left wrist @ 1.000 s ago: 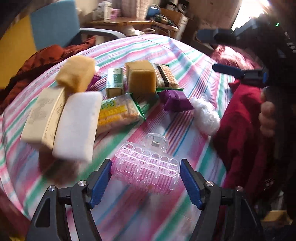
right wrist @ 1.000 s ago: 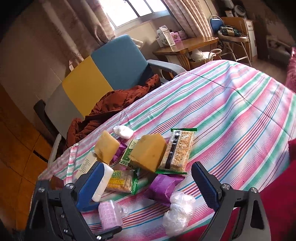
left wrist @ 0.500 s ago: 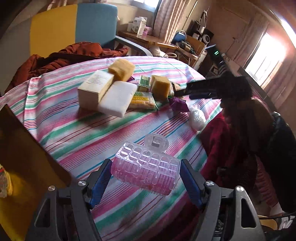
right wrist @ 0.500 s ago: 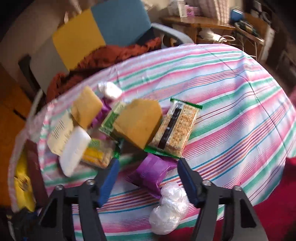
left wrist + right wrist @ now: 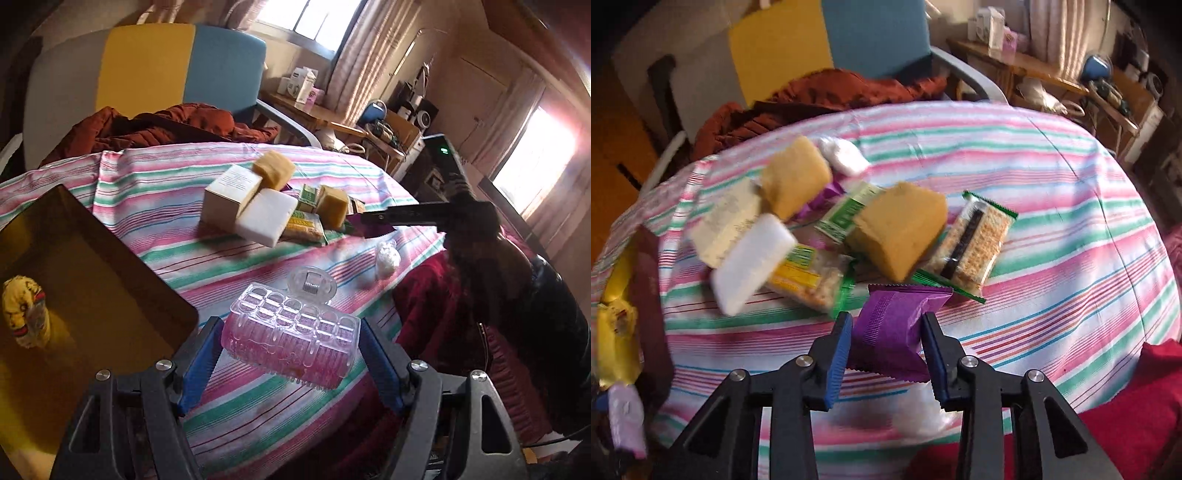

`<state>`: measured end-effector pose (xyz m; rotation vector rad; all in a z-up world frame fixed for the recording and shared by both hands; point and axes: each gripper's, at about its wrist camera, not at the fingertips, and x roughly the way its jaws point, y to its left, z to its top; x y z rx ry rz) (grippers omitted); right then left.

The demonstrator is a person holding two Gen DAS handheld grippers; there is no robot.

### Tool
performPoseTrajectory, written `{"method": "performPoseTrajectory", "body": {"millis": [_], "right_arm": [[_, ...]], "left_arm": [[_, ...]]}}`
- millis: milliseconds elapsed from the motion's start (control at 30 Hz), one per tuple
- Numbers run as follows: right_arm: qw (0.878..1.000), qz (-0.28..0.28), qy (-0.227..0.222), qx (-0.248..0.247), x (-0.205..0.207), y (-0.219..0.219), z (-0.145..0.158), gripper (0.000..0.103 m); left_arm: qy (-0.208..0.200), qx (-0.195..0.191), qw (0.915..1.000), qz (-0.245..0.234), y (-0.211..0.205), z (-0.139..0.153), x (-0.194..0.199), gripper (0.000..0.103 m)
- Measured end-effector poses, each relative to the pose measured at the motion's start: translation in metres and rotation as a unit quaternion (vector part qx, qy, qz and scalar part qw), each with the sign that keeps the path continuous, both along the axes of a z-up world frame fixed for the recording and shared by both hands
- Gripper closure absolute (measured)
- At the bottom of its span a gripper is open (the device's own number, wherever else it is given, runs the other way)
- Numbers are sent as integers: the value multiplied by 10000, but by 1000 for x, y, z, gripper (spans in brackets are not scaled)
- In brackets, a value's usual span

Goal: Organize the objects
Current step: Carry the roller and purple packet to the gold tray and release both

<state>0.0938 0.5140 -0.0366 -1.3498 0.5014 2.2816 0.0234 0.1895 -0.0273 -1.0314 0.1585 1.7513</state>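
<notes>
Sponge (image 5: 899,230) on snack packets (image 5: 971,243)

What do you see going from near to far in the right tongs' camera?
Right tongs, gripping the purple packet → big yellow sponge → small white wrapped packet → rust-brown cloth → blue and yellow chair.

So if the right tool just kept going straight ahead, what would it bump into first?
Probably the green-edged cracker packet. The right tool is holding the purple packet, and the crackers lie just beyond it, with the tan sponge block close beside. Depth is hard to judge.
</notes>
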Motion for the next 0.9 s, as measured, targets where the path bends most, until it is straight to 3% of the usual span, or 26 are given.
{"method": "performPoseTrajectory", "body": {"millis": [200,433,600,767,800,867,900], "right_arm": [[9958,677,611,64,-7,-53,41,65],[9739,1991,1080,-108,-75,-156,63,65],[9544,2720,1212,-220,-133,-230,66,65],[9474,2933,1263,-196,-188,-276,68,62],[9474,2921,1287,-231,-197,-282,69,61],[9484,2886,1288,-252,-210,-290,71,47],[9478,2892,1316,-248,-212,-295,72,45]], "left_arm": [[23,130,9990,422,-32,8,-8,28],[135,220,9906,1341,-92,17,-29,28],[341,44,9703,2395,-146,21,-64,28],[269,-274,9415,3348,-187,11,-94,27],[252,-249,9394,3411,-193,10,-97,23],[277,-340,9344,3534,-201,5,-101,20],[282,-349,9331,3568,-202,4,-101,20]]}}
